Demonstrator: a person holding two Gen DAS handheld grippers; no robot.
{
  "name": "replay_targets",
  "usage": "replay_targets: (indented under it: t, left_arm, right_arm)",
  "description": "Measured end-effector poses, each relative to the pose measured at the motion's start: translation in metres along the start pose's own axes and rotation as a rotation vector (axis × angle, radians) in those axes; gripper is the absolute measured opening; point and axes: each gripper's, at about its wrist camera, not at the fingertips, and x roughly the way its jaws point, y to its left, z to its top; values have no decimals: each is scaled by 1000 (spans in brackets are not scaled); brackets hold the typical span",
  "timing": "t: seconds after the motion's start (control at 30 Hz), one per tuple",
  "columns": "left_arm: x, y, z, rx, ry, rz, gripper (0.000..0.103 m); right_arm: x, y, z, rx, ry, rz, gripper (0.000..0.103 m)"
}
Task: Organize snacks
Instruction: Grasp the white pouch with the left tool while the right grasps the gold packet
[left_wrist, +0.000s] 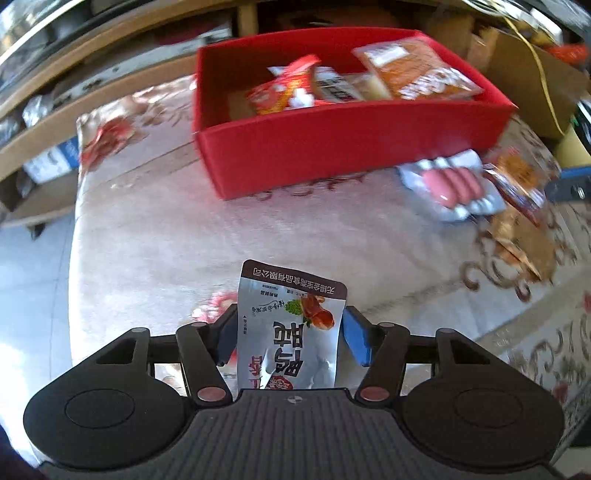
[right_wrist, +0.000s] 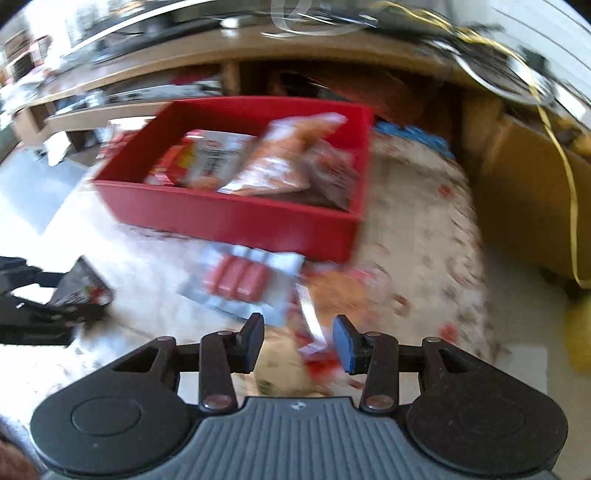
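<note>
Wooden shelving (left_wrist: 122, 62) crowded with boxes runs behind a tabletop (left_wrist: 155, 229) covered in a pale cloth with a floral pattern. On the cloth stands a red box (left_wrist: 332, 155), open at the top, holding several snack packets: a red and white one (left_wrist: 288, 90) on the left side and a large orange one (left_wrist: 417, 72) leaning at the right. Just outside the box's near right corner lies a clear pack of pink sausages (left_wrist: 452, 184), and beside that, further right, an orange packet (left_wrist: 517, 181) with more blurred wrappers near it.

The left gripper (left_wrist: 290, 332) has its fingers (left_wrist: 356, 338) closed against both sides of a silver snack pouch (left_wrist: 288, 328), held above the cloth on the near side of the box, well apart from it. The pouch stands upright between the blue pads, its dark band at the top and its print upside down to the camera.

The right wrist view is motion-blurred. The right gripper (right_wrist: 299, 341) hangs over the loose wrappers (right_wrist: 332, 295) near the sausage pack, its fingers (right_wrist: 343, 343) spread apart; nothing is clearly clamped between them. The left gripper and its pouch appear at that view's left edge
</note>
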Motion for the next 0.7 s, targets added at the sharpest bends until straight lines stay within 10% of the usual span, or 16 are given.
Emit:
replay_targets:
  t: [0.7]
  left_arm:
    - [-6,-22,4,-9,-10,-146,63]
  right_arm:
    - [43,18,-16,-61,152,104,40]
